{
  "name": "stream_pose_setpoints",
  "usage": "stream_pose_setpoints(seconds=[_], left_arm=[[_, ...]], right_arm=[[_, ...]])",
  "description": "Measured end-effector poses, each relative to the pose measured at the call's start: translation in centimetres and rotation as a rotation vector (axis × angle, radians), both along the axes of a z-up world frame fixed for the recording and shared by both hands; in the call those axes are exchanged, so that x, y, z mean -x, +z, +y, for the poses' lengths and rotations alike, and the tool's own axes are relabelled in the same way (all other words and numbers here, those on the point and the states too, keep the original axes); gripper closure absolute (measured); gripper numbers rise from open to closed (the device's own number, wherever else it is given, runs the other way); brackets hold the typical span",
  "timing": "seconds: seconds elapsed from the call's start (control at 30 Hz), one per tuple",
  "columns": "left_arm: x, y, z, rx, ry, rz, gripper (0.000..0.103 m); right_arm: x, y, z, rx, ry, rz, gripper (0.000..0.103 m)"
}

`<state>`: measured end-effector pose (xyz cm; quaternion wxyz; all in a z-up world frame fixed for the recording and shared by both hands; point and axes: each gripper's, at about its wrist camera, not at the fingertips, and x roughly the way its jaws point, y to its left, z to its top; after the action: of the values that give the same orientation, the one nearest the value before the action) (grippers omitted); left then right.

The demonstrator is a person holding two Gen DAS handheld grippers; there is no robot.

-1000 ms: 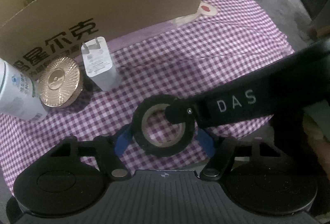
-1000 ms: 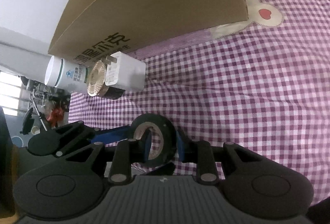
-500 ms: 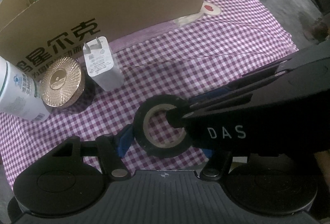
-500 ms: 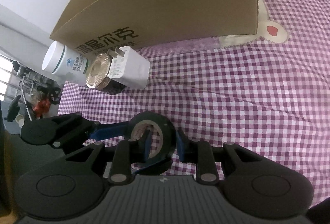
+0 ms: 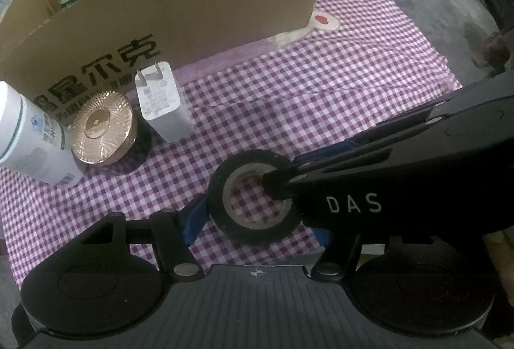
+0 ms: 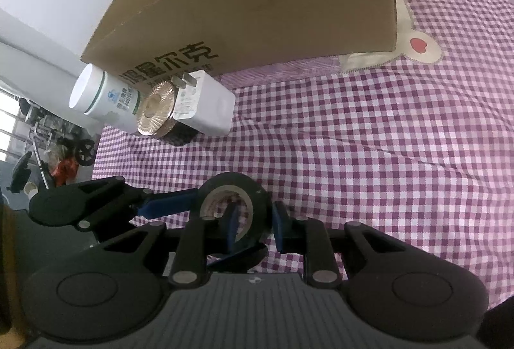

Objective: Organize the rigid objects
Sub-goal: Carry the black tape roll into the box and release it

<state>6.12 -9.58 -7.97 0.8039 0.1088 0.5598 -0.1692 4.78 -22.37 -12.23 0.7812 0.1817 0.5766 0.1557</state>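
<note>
White bottle (image 5: 30, 143), gold-lidded jar (image 5: 101, 128) and charger (image 5: 162, 106) line the cardboard box (image 5: 180, 5) at ten o'clock — likely awaiting packing. At centre, the tape roll (image 5: 253, 196) sits between the left gripper (image 5: 257, 222)'s spread fingers, while the right gripper (image 6: 253, 225) pinches its wall — seemingly a handover.

Dim, soft indoor light; gold lid (image 5: 101, 127) shows faint glare, objects cast weak shadows, and fisheye distortion bends the cardboard box (image 6: 257, 12) near edges.

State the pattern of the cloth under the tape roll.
Purple-and-white gingham cloth, clearest in the right wrist view.
</note>
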Motion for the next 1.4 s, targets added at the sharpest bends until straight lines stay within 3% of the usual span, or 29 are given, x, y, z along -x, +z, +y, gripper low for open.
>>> stream_pose_setpoints(seconds=[0.5,0.97,1.2,1.4], left_arm=[[1.4,4.0,-0.3,0.039,-0.014,-0.103,0.038],[1.8,10.0,0.2,0.056,-0.004,-0.263,0.038],[0.0,12.7,0.9,0.046,0.029,-0.325,0.038],[-3.4,14.6,1.9,0.057,0.063,-0.349,0.038]], right_arm=[[1.2,3.9,-0.5,0.008,-0.040,-0.086,0.078],[1.6,10.1,-0.8,-0.009,-0.053,-0.267,0.078],[-0.5,12.5,-0.4,-0.039,-0.037,-0.346,0.078],[-5.1,14.2,-0.3,-0.075,-0.001,-0.369,0.078]])
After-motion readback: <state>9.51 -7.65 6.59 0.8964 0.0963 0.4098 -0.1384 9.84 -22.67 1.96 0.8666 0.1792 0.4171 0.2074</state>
